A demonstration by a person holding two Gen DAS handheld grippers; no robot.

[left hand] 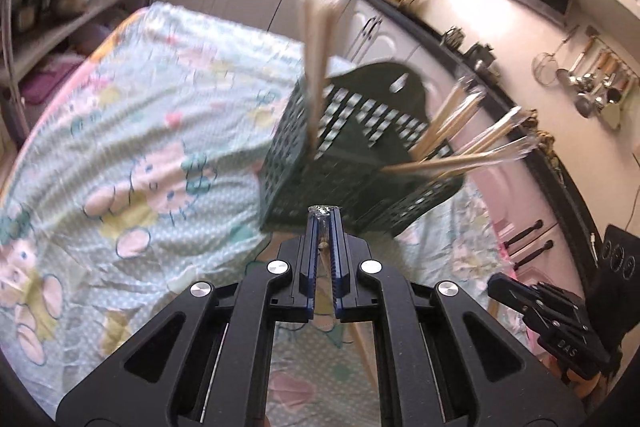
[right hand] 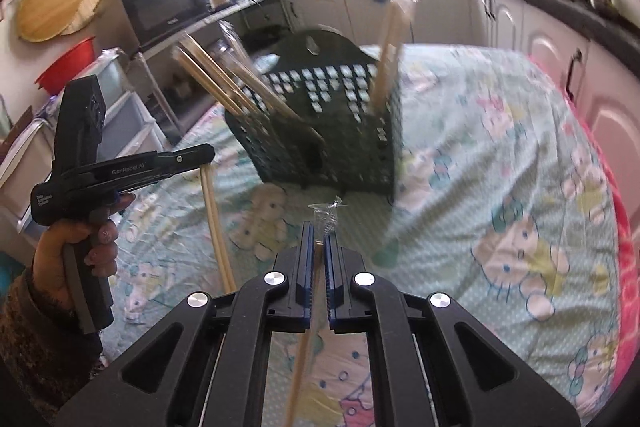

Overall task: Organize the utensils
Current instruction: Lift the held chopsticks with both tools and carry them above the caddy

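Observation:
A dark green perforated basket (left hand: 360, 151) stands on the cartoon-print cloth and also shows in the right wrist view (right hand: 328, 131). Several wrapped wooden chopsticks lean out of one compartment (left hand: 460, 143) (right hand: 224, 75); another pair stands in a different compartment (left hand: 318, 59) (right hand: 386, 51). My left gripper (left hand: 323, 223) is shut on a wrapped pair of chopsticks (left hand: 362, 343) that hangs below it, in front of the basket. My right gripper (right hand: 318, 227) is shut on another wrapped pair of chopsticks (right hand: 300, 367). The left gripper also shows in the right wrist view (right hand: 200, 153), its chopsticks (right hand: 218, 231) hanging down.
The cloth-covered table (left hand: 140, 131) spreads left of the basket. Kitchen cabinets and a dark countertop (left hand: 460, 39) run behind it, with hanging utensils (left hand: 596, 83) on the wall. The right gripper's body (left hand: 552, 323) is at the lower right of the left wrist view.

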